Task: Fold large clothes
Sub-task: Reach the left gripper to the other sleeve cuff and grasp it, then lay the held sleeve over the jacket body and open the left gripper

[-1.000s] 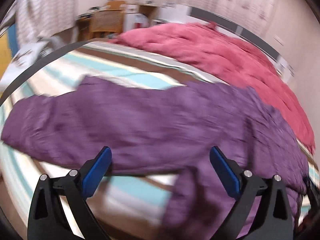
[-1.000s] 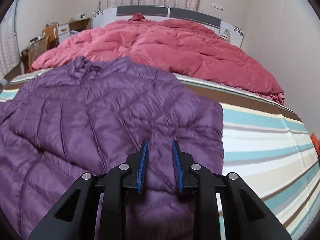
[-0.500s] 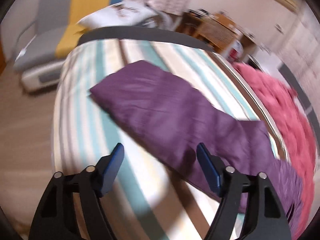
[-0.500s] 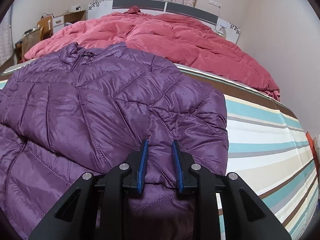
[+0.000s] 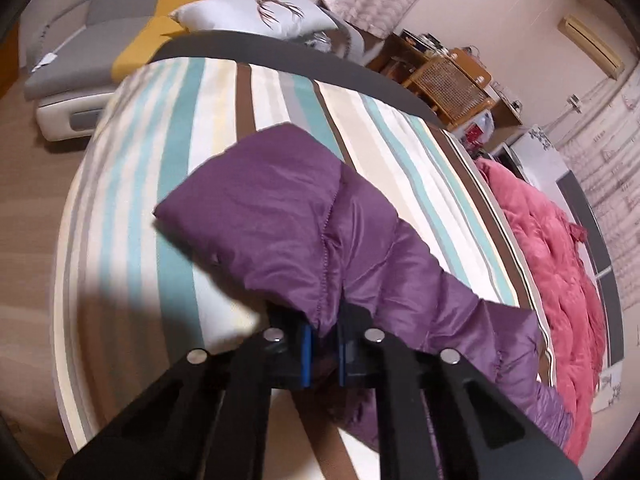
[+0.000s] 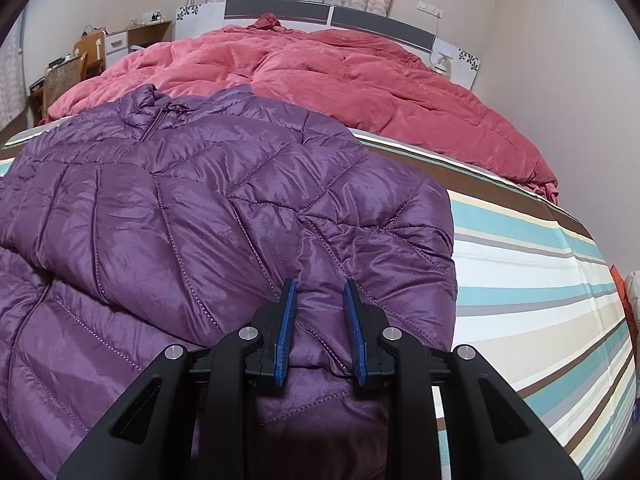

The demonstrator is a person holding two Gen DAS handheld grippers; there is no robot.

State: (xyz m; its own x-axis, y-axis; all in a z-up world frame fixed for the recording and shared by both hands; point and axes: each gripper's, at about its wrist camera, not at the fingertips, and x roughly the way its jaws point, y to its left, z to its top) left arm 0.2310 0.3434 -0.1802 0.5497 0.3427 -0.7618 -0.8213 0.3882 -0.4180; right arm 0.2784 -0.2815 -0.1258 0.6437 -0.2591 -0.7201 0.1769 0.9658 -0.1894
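Observation:
A purple quilted down jacket [image 6: 180, 208] lies spread on the striped bed sheet [image 6: 520, 280], collar toward the pink duvet. In the left wrist view one of its sleeves [image 5: 272, 216] stretches toward the foot of the bed. My left gripper [image 5: 323, 332] is shut on that sleeve's edge, and purple fabric bunches between the blue pads. In the right wrist view my right gripper [image 6: 320, 300] sits over the jacket's near right part, its narrow jaws pinching a raised fold of the fabric.
A pink duvet [image 6: 340, 76] covers the head half of the bed. Past the foot of the bed stand a grey and yellow sofa [image 5: 80, 52] and a white pillow [image 5: 260, 8]. A wicker chair [image 5: 448, 80] and a desk stand to the side. Bare floor [image 5: 32, 200] borders the bed.
My left gripper swung toward the foot of the bed, rolled, and went from wide open to shut on the sleeve. The right gripper kept its narrow grip, barely shifting.

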